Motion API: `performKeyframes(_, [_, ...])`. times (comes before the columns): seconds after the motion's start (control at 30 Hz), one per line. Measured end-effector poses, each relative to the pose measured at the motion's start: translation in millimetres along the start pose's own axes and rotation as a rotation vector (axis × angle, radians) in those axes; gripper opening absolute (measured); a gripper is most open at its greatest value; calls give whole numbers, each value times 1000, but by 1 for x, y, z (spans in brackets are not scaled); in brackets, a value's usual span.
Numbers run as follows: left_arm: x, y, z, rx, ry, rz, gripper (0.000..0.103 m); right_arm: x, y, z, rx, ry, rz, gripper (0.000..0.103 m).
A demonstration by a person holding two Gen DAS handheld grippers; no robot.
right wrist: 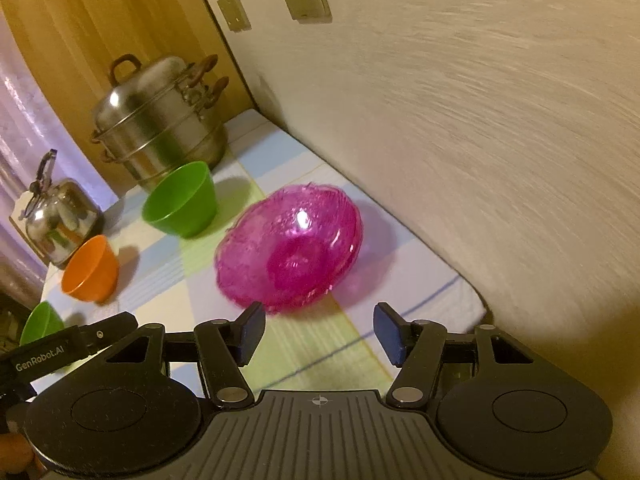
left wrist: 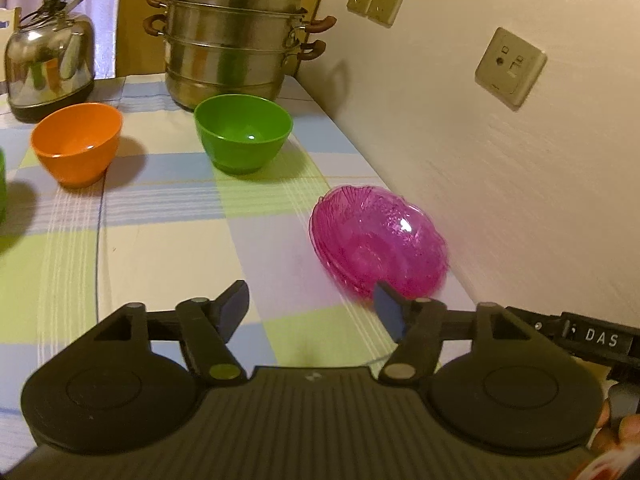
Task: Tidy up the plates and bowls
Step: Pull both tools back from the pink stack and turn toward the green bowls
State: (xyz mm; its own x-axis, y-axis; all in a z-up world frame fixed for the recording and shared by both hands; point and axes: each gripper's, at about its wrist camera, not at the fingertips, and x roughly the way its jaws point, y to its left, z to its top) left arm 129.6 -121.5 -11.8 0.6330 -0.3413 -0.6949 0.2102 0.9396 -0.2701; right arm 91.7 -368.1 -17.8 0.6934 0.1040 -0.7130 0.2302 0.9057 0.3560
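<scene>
A stack of pink glass plates [left wrist: 380, 240] lies on the checked tablecloth near the wall; it also shows in the right wrist view [right wrist: 288, 252]. A green bowl [left wrist: 243, 132] [right wrist: 182, 200] and an orange bowl [left wrist: 76, 142] [right wrist: 92, 270] stand upright farther back. A second green bowl [right wrist: 40, 322] shows at the left edge. My left gripper [left wrist: 312, 312] is open and empty, its right finger just in front of the pink plates. My right gripper [right wrist: 320, 334] is open and empty, just short of the plates' near rim.
A steel steamer pot [left wrist: 234, 36] [right wrist: 160, 120] and a steel kettle [left wrist: 50, 60] [right wrist: 60, 216] stand at the table's far end. The wall with sockets [left wrist: 510, 66] runs along the right side of the table [left wrist: 160, 248]. The other gripper's body [left wrist: 592, 338] shows at right.
</scene>
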Motion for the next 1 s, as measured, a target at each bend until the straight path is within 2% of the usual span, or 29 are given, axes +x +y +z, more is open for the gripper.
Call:
performKeyframes(0.17, [-25, -2, -17, 9, 0, -1, 82, -19, 8, -17, -31, 12, -6, 70])
performKeyframes(0.33, [-43, 0, -29, 14, -3, 14, 87, -31, 15, -30, -40, 16, 7, 71])
performKeyframes(0.6, [-61, 16, -37, -6, -22, 67, 88, -39, 29, -44, -75, 33, 19, 72])
performKeyframes(1.0, [-75, 32, -41, -33, -33, 81, 89, -41, 47, -47, -112, 34, 38, 72])
